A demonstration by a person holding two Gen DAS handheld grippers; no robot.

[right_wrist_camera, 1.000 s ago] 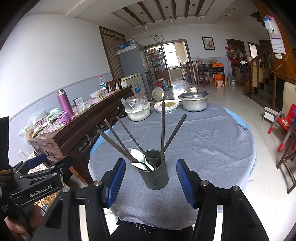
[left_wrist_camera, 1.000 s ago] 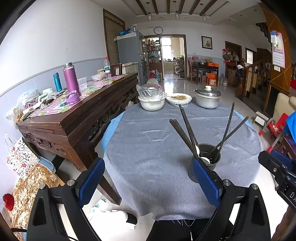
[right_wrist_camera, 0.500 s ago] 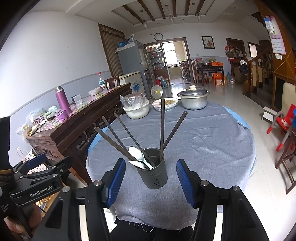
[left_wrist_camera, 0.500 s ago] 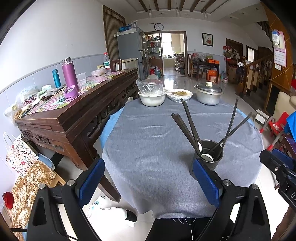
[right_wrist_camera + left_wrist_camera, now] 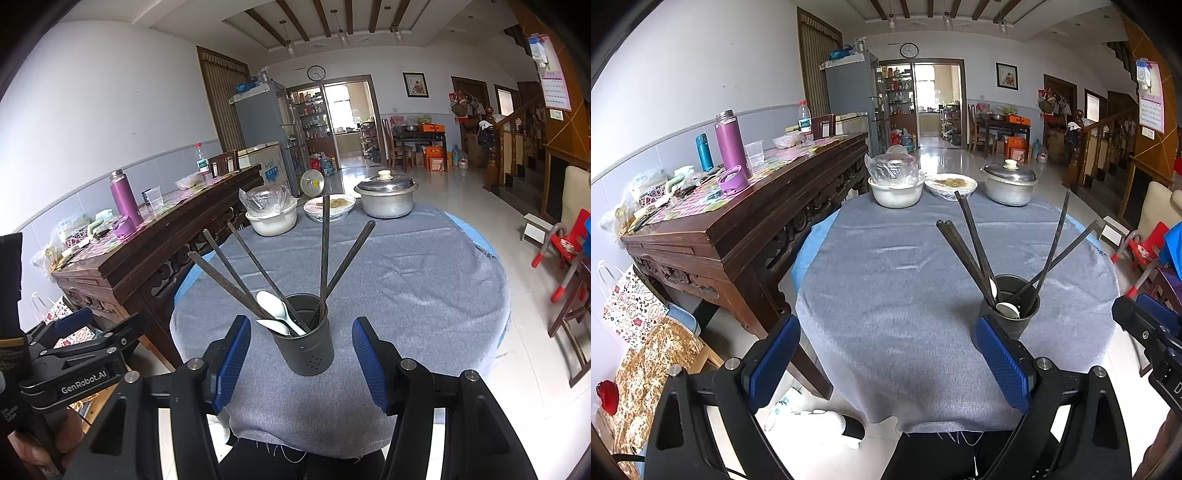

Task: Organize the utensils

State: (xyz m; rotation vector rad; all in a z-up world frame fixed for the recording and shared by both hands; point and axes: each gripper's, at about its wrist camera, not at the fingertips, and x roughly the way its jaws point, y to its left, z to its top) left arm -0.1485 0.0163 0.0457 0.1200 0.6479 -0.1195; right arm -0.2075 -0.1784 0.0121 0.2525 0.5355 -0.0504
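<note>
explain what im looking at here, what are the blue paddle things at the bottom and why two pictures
Each picture comes from a wide-angle camera fixed on a hand-held tool, one per hand, with no robot arm. The blue paddles are finger pads: the left gripper in one view, the right gripper in the other. Both are open and hold nothing. On the grey tablecloth stands a dark utensil holder with dark chopsticks and white spoons in it; it sits between the right gripper's fingers, untouched. At the far edge are a white bowl, a plate of food and a lidded metal pot.
</note>
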